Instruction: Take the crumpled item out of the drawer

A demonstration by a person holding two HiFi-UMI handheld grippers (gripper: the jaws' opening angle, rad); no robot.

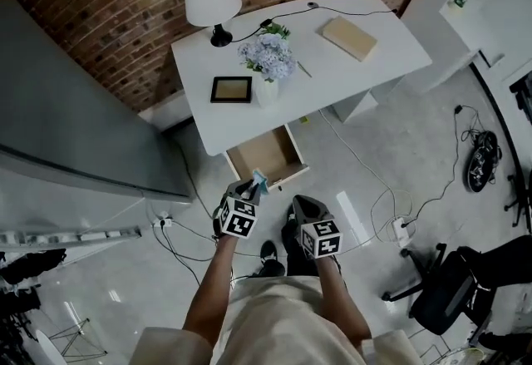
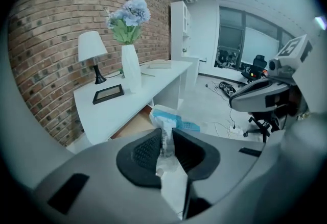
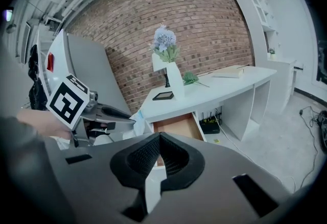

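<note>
Three cameras, all carried by you, all turned toward the white desk [image 1: 349,76]
Your head camera looks steeply down from high up, with the desk far and your arms near. The camera on your left gripper [image 2: 166,139] sits low off the desk's left end and looks along its front, the brick wall [image 2: 46,29] on its left. The one on your right gripper [image 3: 159,139] faces the desk front from further right. All three share the desk, the open drawer [image 1: 264,157] and the flower vase [image 1: 266,91], and each gripper camera catches the other gripper at its edge
</note>
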